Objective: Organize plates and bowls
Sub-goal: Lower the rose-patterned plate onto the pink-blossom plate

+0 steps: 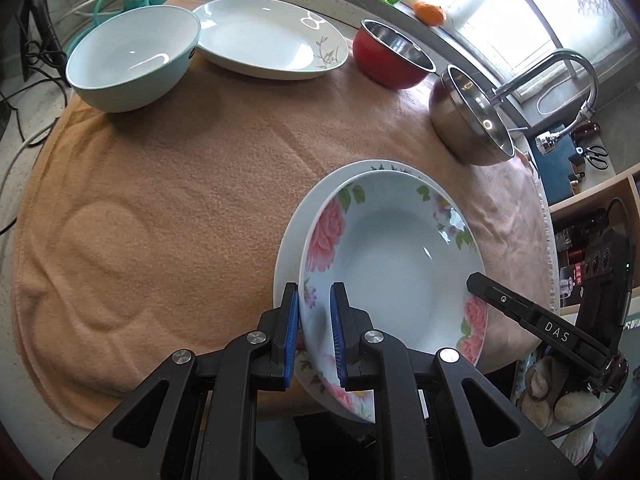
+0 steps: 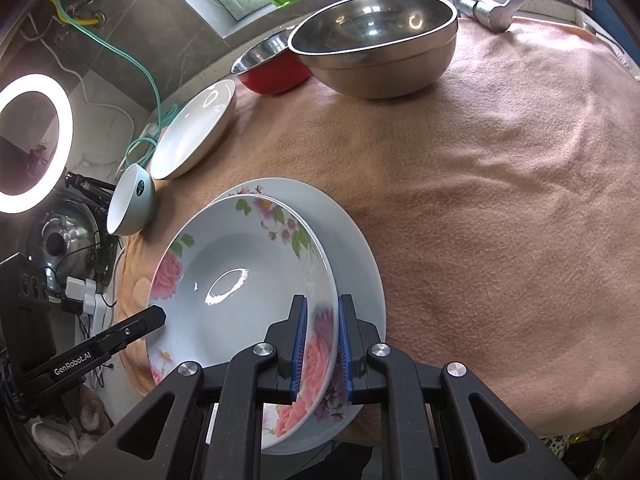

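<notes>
1. A peach-orange fleece cloth (image 1: 168, 184) covers the round table top; every dish stands on it.
2. A plain white flat plate (image 2: 356, 248) lies at the near edge of the cloth; a white deep plate with pink peony flowers on its rim (image 1: 396, 256) sits over it, with its near rim past the cloth's edge.
3. The left gripper (image 1: 315, 292) is clamped on the flowered plate's left rim, one blue pad (image 1: 293, 320) outside and one inside; the right gripper (image 2: 323, 304) is clamped on the opposite rim in the same way (each gripper's black finger shows in the other's view).
4. A large stainless steel bowl (image 2: 376, 52) stands at the far right of the cloth, close to a chrome tap (image 1: 560, 68).
5. A white oval dish with a small leaf print (image 1: 272, 38) stands at the far side; its left edge is just beside a white bowl with a pale green outside (image 1: 132, 56).
6. A red bowl with a steel inside (image 1: 392, 56) stands between the oval dish and the steel bowl.
7. A small orange fruit (image 1: 429, 11) rests on the window ledge.
</notes>
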A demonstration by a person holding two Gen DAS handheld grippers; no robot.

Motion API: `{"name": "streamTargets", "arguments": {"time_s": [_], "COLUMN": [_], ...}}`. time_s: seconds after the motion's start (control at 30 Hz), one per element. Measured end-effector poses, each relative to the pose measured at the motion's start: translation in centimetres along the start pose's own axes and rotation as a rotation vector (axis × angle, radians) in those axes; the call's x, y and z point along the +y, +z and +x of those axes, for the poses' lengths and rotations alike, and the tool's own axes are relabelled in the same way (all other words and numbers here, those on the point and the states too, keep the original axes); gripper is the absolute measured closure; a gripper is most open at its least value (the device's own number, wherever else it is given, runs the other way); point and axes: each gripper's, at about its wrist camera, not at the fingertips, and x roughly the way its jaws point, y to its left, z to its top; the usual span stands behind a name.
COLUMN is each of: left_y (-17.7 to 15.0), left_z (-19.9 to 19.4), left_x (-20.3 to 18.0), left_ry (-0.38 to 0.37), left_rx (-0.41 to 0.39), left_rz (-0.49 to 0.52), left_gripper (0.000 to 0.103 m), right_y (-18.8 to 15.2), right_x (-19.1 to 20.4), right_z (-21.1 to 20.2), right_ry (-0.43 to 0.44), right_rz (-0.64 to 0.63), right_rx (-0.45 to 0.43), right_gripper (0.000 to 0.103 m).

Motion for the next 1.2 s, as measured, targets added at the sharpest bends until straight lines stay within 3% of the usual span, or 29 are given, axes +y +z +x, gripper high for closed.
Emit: {"name": "streamTargets", "arguments": {"time_s": [1.2], "left_y": [-0.01], "left_z": [-0.03], "left_x": [-0.36], "left_ry": [0.003], "left_rx": [0.003], "left_rz": [0.022], "left_gripper": [0.090], "right_y": [0.24], "right_x": [0.29], "right_z": [-0.29], "right_ry": [-0.047], "right_rz": [-0.019], "right_rx": [-0.024], "right_gripper": [0.086]}}
